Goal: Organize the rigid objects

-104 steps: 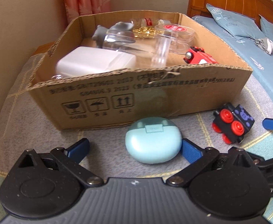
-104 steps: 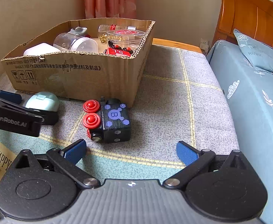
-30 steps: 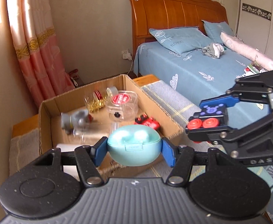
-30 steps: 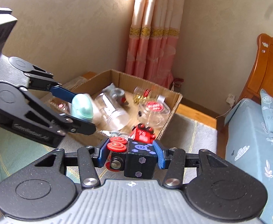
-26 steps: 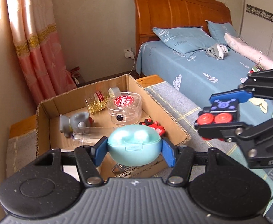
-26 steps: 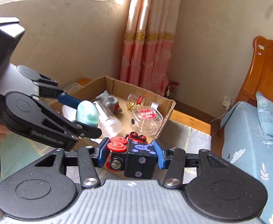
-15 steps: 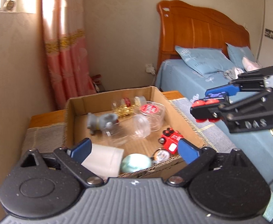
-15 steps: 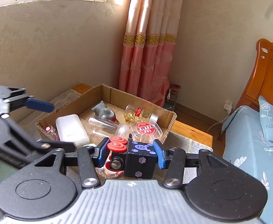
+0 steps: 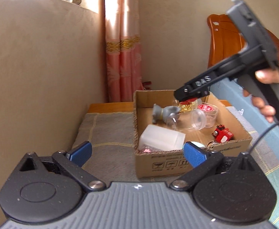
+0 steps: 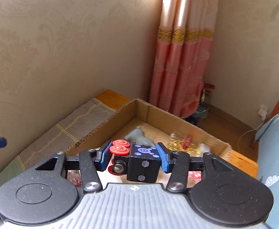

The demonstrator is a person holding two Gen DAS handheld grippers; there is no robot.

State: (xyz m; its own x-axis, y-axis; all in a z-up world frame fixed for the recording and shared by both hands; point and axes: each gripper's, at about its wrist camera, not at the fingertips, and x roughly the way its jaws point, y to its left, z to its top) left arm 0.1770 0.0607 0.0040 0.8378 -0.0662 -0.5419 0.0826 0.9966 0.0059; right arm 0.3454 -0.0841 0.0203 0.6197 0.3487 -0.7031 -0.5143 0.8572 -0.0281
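My left gripper (image 9: 137, 153) hangs in front of the cardboard box's (image 9: 177, 164) near left corner. Its jaws are opening and nothing is between them. The teal earbud case (image 9: 197, 144) lies inside the box at the front wall, half hidden behind my right-hand fingertip. My right gripper (image 10: 132, 155) is shut on the black toy train car (image 10: 143, 162) with red wheels and holds it above the box (image 10: 154, 112). In the left wrist view that gripper (image 9: 193, 95), held by a person's hand (image 9: 267, 95), hovers over the box's far side.
The box also holds a white case (image 9: 162, 137), a red toy car (image 9: 222, 132), clear jars (image 9: 196, 118), a grey toy (image 9: 162, 112) and gold trinkets (image 9: 187, 106). It stands on a grey checked cloth (image 9: 109, 129). A wall rises on the left, a pink curtain behind, a blue bed (image 9: 273, 133) on the right.
My left gripper let go of the teal case, which now lies in the box, then opened wide and drew back to the left. My right gripper carried the toy car over the box.
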